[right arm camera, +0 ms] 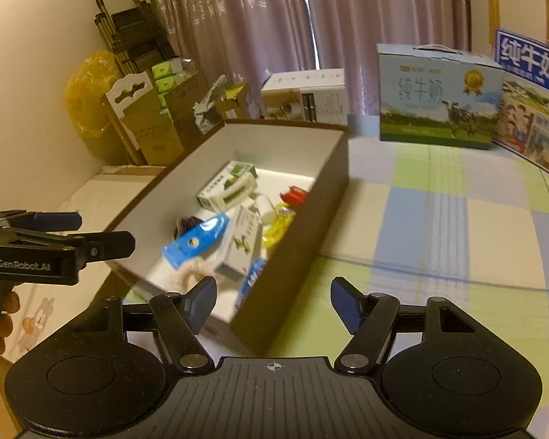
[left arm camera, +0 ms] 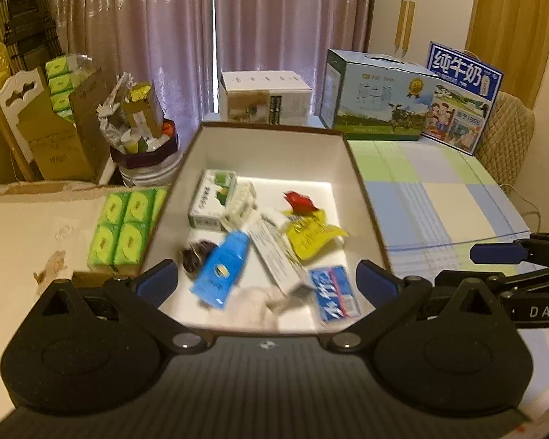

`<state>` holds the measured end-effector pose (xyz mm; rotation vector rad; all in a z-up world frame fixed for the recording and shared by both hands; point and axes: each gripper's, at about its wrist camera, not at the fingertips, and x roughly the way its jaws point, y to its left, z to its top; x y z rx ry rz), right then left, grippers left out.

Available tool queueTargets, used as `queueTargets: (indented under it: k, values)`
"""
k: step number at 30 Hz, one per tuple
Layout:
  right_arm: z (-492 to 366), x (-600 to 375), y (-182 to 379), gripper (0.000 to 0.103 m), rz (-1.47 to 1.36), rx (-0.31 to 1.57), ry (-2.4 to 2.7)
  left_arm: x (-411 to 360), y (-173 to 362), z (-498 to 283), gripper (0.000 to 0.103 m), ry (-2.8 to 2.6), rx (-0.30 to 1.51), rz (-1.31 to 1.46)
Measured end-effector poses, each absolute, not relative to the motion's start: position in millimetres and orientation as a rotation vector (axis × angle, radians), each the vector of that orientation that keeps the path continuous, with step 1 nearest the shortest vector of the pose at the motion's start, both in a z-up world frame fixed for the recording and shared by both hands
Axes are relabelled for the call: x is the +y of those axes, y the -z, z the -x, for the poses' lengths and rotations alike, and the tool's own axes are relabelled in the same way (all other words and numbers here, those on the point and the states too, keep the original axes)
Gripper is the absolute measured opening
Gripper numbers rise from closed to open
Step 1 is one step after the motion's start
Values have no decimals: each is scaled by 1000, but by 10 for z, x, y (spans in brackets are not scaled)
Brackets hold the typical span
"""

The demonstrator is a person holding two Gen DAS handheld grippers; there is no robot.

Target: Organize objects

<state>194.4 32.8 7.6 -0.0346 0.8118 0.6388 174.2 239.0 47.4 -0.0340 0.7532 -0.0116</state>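
A brown box with a white inside point(left arm camera: 366, 190) point(right arm camera: 333, 183) sits on the checked tablecloth. It holds a blue tube point(left arm camera: 223, 263) point(right arm camera: 197, 241), a green-and-white carton point(left arm camera: 212, 197), a long white box point(left arm camera: 274, 248), a yellow packet point(left arm camera: 311, 234), a red packet point(left arm camera: 298, 201), a blue-and-white pack point(left arm camera: 335, 292) and a white cloth point(left arm camera: 252, 303). My left gripper point(left arm camera: 267, 278) hangs wide open over the box's near end, holding nothing. My right gripper point(right arm camera: 274, 292) is open and empty above the box's near right corner. Each gripper shows in the other's view, the left gripper point(right arm camera: 55, 234) and the right gripper point(left arm camera: 512, 252).
Green tissue packs point(left arm camera: 124, 230) lie left of the box. Two milk cartons point(left arm camera: 377, 98) point(left arm camera: 461, 91) and a white box point(left arm camera: 267, 98) stand along the table's far edge. A cluttered tub point(left arm camera: 142, 135) and cardboard boxes point(left arm camera: 55, 139) stand at the far left. A person's hand point(right arm camera: 0, 322) grips the left tool.
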Motion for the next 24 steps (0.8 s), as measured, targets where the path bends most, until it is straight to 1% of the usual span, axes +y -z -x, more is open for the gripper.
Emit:
queueTargets:
  k: [10, 24]
  values:
    - [-1613, -373, -13, 67, 51, 831, -590, 1753, -346, -1233, 102, 29, 809, 72]
    - [-1171, -1108, -20, 67, 24, 856, -567, 1026, -192, -813, 102, 42, 865, 78]
